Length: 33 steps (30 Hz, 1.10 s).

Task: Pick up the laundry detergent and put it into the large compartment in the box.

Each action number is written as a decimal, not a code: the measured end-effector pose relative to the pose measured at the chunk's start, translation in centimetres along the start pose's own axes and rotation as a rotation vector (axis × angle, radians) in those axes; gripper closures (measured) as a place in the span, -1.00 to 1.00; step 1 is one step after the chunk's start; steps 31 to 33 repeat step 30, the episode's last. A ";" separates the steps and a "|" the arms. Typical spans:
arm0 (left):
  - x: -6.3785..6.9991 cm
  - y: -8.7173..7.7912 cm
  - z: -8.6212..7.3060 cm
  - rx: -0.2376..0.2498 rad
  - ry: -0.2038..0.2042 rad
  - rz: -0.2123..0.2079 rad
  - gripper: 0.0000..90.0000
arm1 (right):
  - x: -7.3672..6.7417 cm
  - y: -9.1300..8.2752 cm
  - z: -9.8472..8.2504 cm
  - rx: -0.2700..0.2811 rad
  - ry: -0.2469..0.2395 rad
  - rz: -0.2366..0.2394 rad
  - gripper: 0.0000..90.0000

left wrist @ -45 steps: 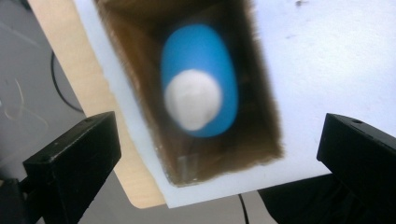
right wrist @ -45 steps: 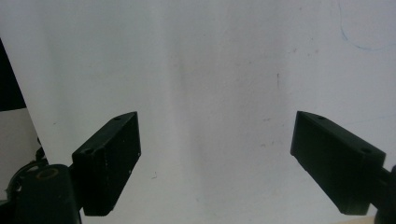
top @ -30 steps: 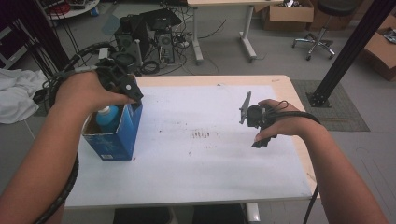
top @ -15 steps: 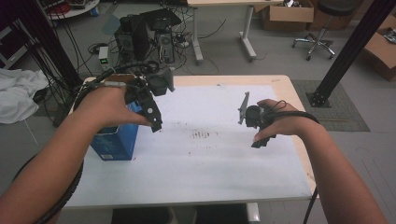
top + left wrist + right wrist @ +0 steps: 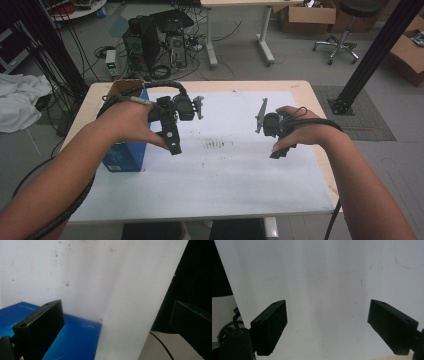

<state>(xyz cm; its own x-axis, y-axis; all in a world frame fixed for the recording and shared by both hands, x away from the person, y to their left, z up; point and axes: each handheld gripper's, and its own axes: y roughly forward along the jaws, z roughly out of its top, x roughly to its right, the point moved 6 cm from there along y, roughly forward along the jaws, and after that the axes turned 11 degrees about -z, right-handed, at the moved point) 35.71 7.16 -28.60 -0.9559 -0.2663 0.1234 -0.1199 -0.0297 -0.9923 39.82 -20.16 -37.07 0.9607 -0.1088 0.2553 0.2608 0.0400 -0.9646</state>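
1. One white sheet (image 5: 235,170) covers most of the table (image 5: 320,150); broad bare room lies mid-sheet, well clear of every edge.
2. Blue box (image 5: 125,155) stands open-topped near the table's left edge; keep moves inboard of it.
3. Left gripper (image 5: 172,142) hangs just beside the box, jaws wide, empty.
4. Right gripper (image 5: 277,150) hovers right of centre, jaws wide, empty.

Table (image 5: 320,150) bears white sheet (image 5: 235,170) (smudged), blue box (image 5: 125,156).
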 end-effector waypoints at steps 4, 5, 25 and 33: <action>0.0 0.4 0.3 0.000 0.033 -0.006 -1.00 | 0.1 -0.2 0.2 -0.003 -0.009 -0.003 -0.64; -0.2 0.5 0.3 -0.002 0.046 -0.001 -1.00 | 0.0 -0.2 0.2 -0.002 -0.008 -0.001 -0.64; -0.2 0.9 0.9 -0.023 0.092 -0.011 -1.00 | 0.0 -0.3 0.4 -0.006 -0.015 -0.001 -0.64; -0.3 1.0 0.9 -0.012 0.093 -0.018 -1.00 | -0.1 -0.2 0.5 -0.006 -0.017 0.004 -0.64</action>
